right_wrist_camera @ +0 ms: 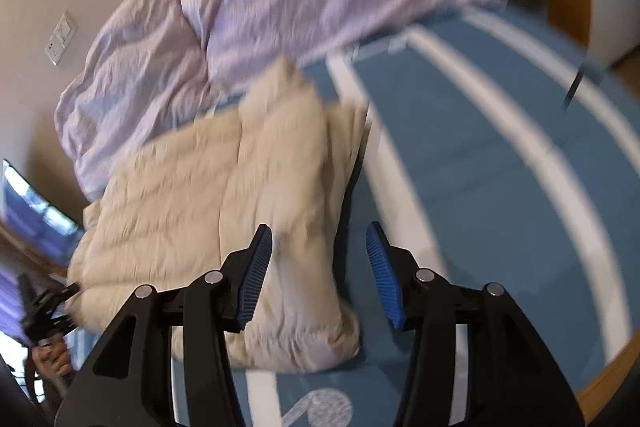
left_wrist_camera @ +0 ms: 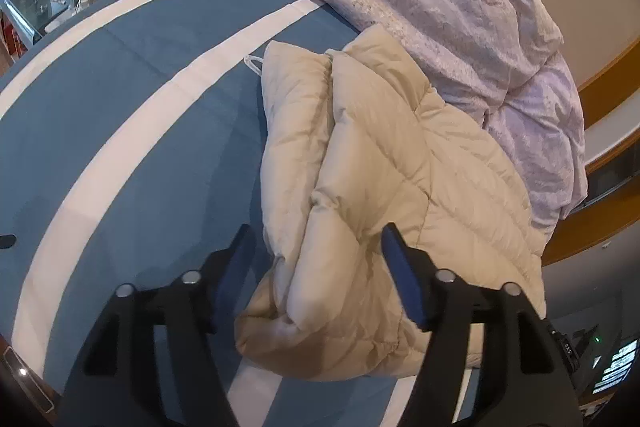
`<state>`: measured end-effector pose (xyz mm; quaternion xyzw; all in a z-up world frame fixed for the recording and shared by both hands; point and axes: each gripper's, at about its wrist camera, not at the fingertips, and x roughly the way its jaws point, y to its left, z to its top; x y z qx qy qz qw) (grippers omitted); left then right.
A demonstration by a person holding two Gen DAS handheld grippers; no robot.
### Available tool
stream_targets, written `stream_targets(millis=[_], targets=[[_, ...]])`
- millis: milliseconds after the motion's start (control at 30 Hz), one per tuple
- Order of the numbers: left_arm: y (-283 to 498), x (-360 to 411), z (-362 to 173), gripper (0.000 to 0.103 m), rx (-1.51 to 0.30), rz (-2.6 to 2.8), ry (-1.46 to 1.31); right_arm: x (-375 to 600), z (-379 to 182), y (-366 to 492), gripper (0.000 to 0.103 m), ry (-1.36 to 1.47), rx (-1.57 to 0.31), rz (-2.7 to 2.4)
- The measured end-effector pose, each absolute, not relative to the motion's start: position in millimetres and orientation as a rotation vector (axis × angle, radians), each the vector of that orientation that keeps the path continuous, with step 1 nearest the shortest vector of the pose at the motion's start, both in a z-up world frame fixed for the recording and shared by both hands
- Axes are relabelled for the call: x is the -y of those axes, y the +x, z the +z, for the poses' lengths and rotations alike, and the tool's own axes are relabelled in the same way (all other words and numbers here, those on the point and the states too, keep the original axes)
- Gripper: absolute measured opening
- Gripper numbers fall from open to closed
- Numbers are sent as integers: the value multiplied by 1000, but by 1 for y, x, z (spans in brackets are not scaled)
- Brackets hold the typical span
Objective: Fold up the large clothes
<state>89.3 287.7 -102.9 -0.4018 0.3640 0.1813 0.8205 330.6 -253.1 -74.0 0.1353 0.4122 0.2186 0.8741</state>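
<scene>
1. Blue bedding with white stripes [left_wrist_camera: 132, 99] covers the bed under both my grippers, and a pale wall stands behind it.
2. At the far side a lilac duvet [left_wrist_camera: 420, 7] lies bunched in a heap, its lower edge draped over the stripes.
3. The cream puffer jacket [left_wrist_camera: 360, 167] lies folded on the bedding, just beside the duvet and touching its edge (the duvet seems to overlap the jacket's far corner in the left view).
4. One folded layer of the jacket sits on top of another, with a deep crease running lengthwise between them.
5. My left gripper [left_wrist_camera: 316, 247] hangs over the near end of the jacket with its jaws spread; the puffy fold sits between the blue pads, but neither pad presses on it.
6. My right gripper [right_wrist_camera: 320, 247] is also spread, at the other side of the jacket; the jacket's near corner lies between and below the fingers, with no grip on it.
7. The right view is blurred, so fine detail there is lost.
8. At its lower left edge a hand [right_wrist_camera: 50, 355] holds the other gripper's black body.
</scene>
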Motion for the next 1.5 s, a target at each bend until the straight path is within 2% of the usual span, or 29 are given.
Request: stream_targets(millis=[67,167,400,733,1000,1067,1267,1500], targets=[[90,-289,-104,75,-772,388,-870,244,-62,327,51,255,-814,475],[95,-290,-105,77,-764,386,-892,200,-50,314,51,164,-778,570],[105,-291,-112,76,-747,379,-949,109,-70,294,51,-35,-748,657],[113,-293,-117,74,-732,382,-984,88,-88,294,51,-71,-759,617],[118,-293,-112,32,-706,351,-979,63,-116,290,51,-186,-834,581],[118,-293,-107,27,-695,338,-975,62,-117,292,51,-189,-849,579],[117,-285,-81,21,-643,300,-959,61,-117,292,51,-201,-853,569],[121,-258,-26,21,-544,178,-919,59,-117,295,51,-196,-863,569]])
